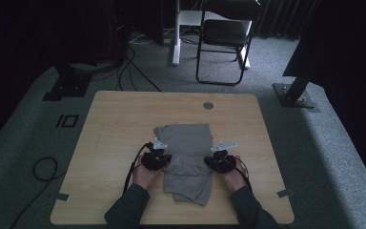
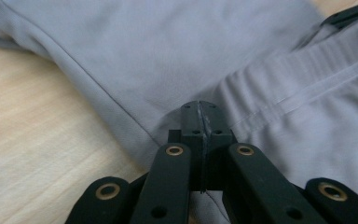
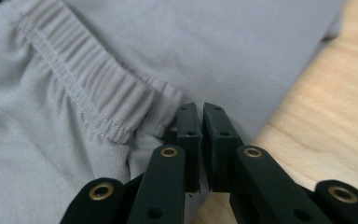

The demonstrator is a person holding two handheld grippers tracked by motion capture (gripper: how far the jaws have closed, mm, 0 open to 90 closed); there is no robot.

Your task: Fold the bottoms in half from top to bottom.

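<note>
A grey fabric garment with a gathered elastic waistband (image 1: 187, 160) lies partly folded near the middle of a light wooden tabletop with rounded corners (image 1: 109, 124), its lower part reaching toward the near edge where the person sits. Two dark-sleeved forearms come in from the bottom of the high view, each hand holding a black two-jaw gripper at one side of the cloth.

The left gripper (image 1: 162, 158) sits at the garment's left edge. In the left gripper view (image 2: 201, 111) its jaws are pressed together with no gap showing, closed on the grey fabric at a hem, just beside the ribbed waistband (image 2: 279, 88) that runs up to the right; bare wood shows to the left of the cloth.

The right gripper (image 1: 211, 161) sits at the garment's right edge, level with the left one. In the right gripper view (image 3: 201, 112) its jaws stand almost together, a thin slit between them, gripping the cloth's edge where the gathered waistband (image 3: 88, 88) ends; bare wood lies to the right.

A small round metal grommet (image 1: 208, 105) is set in the tabletop near its far edge. Beyond the table a black folding chair (image 1: 226, 38) stands on grey carpet, and black cables (image 1: 133, 71) trail across the floor at left.
</note>
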